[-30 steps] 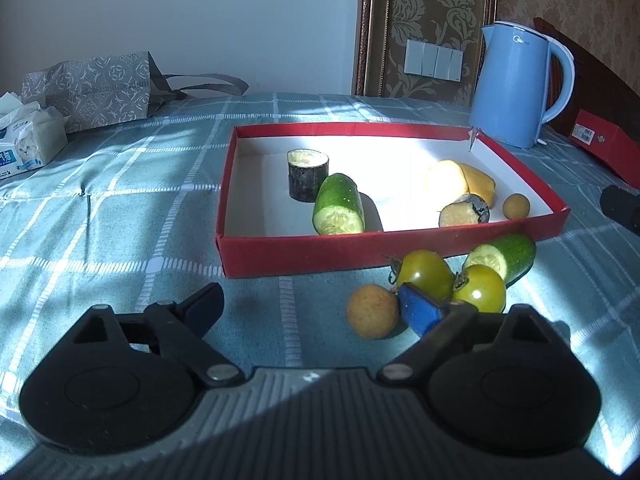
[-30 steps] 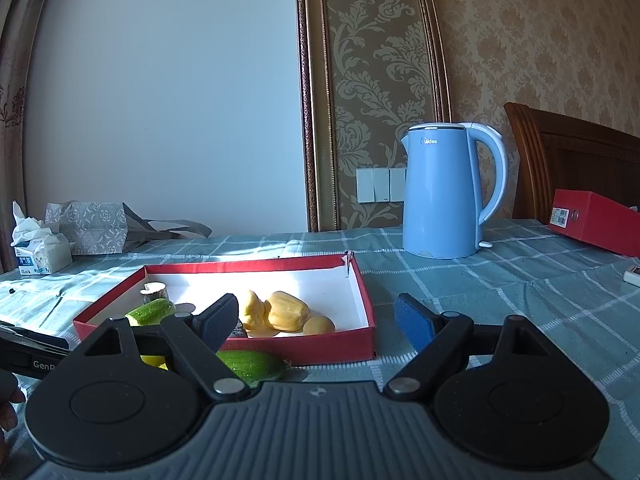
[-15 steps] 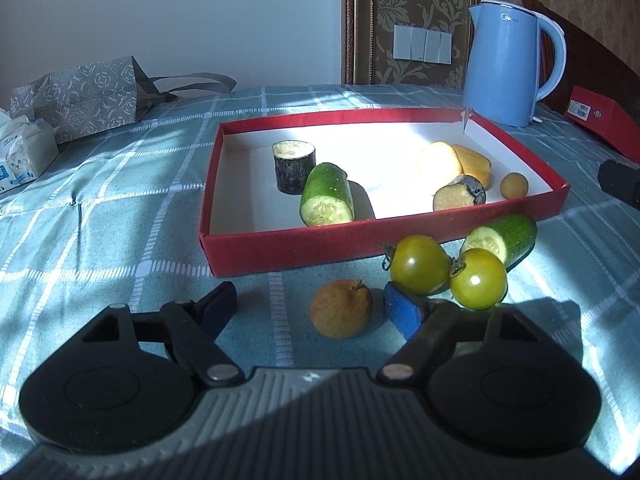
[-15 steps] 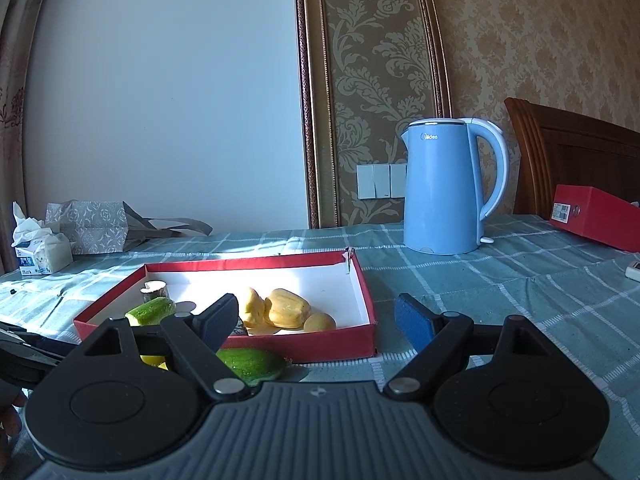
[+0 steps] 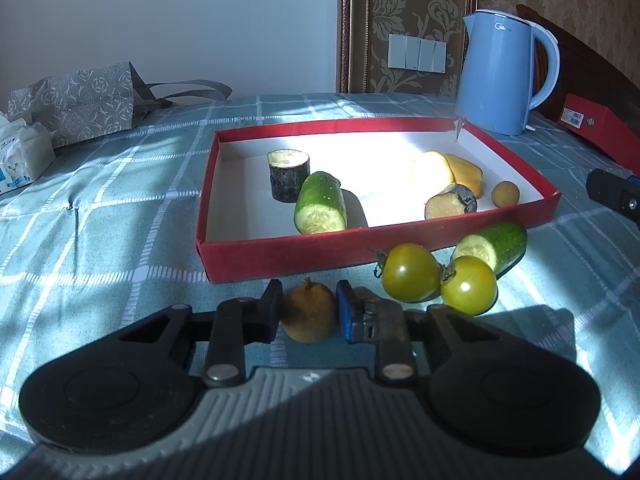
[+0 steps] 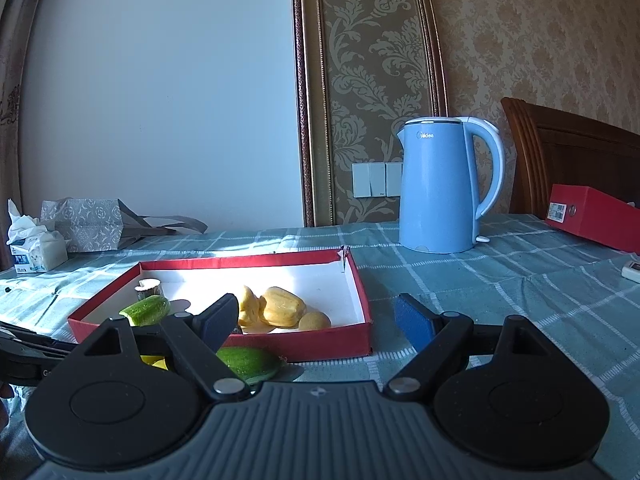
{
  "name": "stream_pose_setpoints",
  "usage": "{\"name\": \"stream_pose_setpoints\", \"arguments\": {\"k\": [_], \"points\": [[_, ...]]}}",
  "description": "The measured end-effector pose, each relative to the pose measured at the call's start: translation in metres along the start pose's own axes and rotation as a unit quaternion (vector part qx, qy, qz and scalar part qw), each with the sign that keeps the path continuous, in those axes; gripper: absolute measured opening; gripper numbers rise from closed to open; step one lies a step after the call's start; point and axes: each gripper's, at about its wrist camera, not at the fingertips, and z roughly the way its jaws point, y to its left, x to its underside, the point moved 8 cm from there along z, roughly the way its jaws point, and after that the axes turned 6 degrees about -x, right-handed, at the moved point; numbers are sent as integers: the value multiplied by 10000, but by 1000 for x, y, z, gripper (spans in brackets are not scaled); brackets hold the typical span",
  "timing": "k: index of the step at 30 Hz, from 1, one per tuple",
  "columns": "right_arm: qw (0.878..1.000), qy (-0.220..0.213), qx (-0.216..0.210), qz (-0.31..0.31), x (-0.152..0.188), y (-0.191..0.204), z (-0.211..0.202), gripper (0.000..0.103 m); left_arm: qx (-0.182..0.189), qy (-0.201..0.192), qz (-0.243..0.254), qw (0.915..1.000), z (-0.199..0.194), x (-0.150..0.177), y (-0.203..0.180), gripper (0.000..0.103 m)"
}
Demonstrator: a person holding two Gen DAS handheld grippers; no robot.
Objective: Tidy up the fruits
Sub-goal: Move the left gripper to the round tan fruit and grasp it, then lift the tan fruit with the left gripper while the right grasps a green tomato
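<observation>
Your left gripper (image 5: 308, 312) is clamped on the brown fruit (image 5: 307, 314) at lower centre of its view, just in front of the red tray (image 5: 280, 256) — your right gripper (image 6: 316, 320) hangs with its jaws apart and nothing between them, tray at centre left.

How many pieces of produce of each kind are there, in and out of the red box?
Cucumber pieces: 2
Green tomatoes: 2
Small brown round fruits: 2
Dark-skinned cut pieces: 2
Yellow pieces: 2
Total: 10
</observation>
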Motion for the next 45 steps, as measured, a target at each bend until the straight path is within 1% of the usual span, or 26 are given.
{"name": "stream_pose_setpoints", "arguments": {"k": [8,14,17,31,34,36,38,40,42,45], "points": [[10000,-13,37,36,0,-3,0,85,25,-38,-246,9997,-3,-1,10,26],[10000,9,16,38,0,-3,1,85,-115,21,-370,9992,-1,-1,18,26],[10000,45,13,37,1,-2,1,85,-215,1,-389,9990,-2,-1,21,26],[9999,66,-53,-116,3,6,0,85,-261,37,-398,9989,-1,0,23,26],[9998,91,-141,-47,3,7,-2,85,-261,40,-406,9988,-2,1,23,26],[9994,226,-248,17,7,10,-3,85,-270,45,-429,9987,-1,1,24,26],[9981,418,-458,67,13,16,-4,85,-260,54,-464,9986,-1,1,25,26],[9967,556,-584,-61,18,24,-6,84,-269,60,-512,9983,-1,1,28,26],[9943,724,-732,-266,22,36,-5,72,-258,75,-551,9981,-1,1,29,26],[9897,981,-918,-496,28,51,0,60,-247,80,-555,9981,-1,1,30,26]]}}
